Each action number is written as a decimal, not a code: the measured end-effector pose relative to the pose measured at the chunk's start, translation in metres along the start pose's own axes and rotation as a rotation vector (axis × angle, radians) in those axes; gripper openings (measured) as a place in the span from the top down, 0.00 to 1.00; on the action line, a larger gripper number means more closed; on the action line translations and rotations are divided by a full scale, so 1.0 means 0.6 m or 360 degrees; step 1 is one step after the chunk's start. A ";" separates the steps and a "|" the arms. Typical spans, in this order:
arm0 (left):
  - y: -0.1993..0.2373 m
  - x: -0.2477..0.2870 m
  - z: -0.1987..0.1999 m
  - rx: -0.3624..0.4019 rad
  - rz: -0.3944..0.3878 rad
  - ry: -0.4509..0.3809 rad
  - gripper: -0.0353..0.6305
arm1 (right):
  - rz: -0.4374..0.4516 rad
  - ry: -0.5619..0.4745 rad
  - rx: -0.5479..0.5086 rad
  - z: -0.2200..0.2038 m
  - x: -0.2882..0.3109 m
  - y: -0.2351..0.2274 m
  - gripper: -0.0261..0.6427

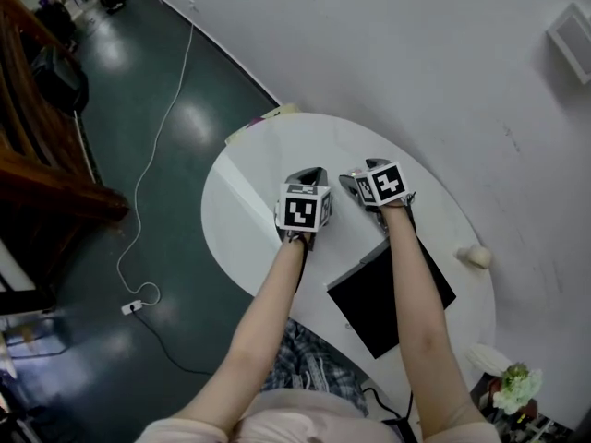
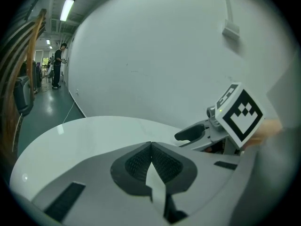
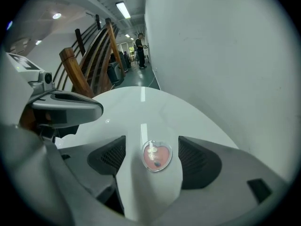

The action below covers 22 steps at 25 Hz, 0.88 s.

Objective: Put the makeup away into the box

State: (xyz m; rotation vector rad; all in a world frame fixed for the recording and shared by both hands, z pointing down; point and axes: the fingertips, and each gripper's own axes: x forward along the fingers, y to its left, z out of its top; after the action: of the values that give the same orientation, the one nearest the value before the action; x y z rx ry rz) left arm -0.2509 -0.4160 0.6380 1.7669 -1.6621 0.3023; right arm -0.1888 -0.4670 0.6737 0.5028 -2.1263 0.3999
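Note:
A small heart-shaped makeup compact, clear with a pink-red inside, lies on the white round table. My right gripper is open around it, and a gap shows between the compact and each dark pad. In the head view both grippers hide the compact. The right gripper points steeply down at the table's middle. Just to its left, my left gripper is shut with nothing in it; its pads meet. The black box lies open near the table's front edge, under my right forearm.
A small beige object lies at the table's right edge. A white wall curves close behind the table. Flowers stand low at the right. A white cable runs across the dark floor on the left, beside wooden stairs.

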 end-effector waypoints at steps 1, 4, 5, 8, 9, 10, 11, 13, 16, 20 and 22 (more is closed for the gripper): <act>-0.001 0.001 -0.005 0.0007 -0.0005 0.0009 0.91 | -0.0005 0.0016 0.0008 -0.007 0.004 -0.002 0.42; -0.004 0.002 -0.020 0.0037 -0.0018 0.0037 0.91 | -0.0023 0.0062 0.0004 -0.021 0.013 -0.008 0.44; -0.005 0.002 -0.024 0.0043 -0.0022 0.0044 0.91 | -0.0027 0.0073 0.0000 -0.024 0.016 -0.009 0.44; -0.007 0.002 -0.034 0.0048 -0.0027 0.0059 0.91 | -0.0024 0.0100 0.0004 -0.031 0.023 -0.009 0.45; -0.008 0.002 -0.037 0.0050 -0.0030 0.0063 0.91 | -0.0027 0.0104 0.0011 -0.033 0.027 -0.009 0.45; -0.009 0.003 -0.039 0.0054 -0.0035 0.0067 0.91 | -0.0034 0.0106 0.0021 -0.034 0.030 -0.010 0.45; -0.011 0.005 -0.040 0.0059 -0.0041 0.0071 0.91 | -0.0046 0.0104 0.0033 -0.036 0.032 -0.013 0.45; -0.015 0.005 -0.045 0.0066 -0.0050 0.0079 0.91 | -0.0069 0.0099 0.0047 -0.039 0.033 -0.018 0.47; -0.015 0.005 -0.049 0.0064 -0.0052 0.0086 0.91 | -0.0089 0.0107 0.0035 -0.040 0.032 -0.022 0.52; -0.015 0.003 -0.053 0.0067 -0.0049 0.0093 0.91 | -0.0106 0.0099 0.0032 -0.038 0.031 -0.022 0.51; -0.017 0.003 -0.054 0.0072 -0.0052 0.0093 0.91 | -0.0110 0.0091 0.0029 -0.038 0.030 -0.022 0.51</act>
State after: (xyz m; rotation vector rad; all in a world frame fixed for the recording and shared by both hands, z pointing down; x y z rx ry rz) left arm -0.2320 -0.3980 0.6595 1.7996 -1.5950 0.3761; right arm -0.1759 -0.4717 0.7026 0.5672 -2.0459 0.3905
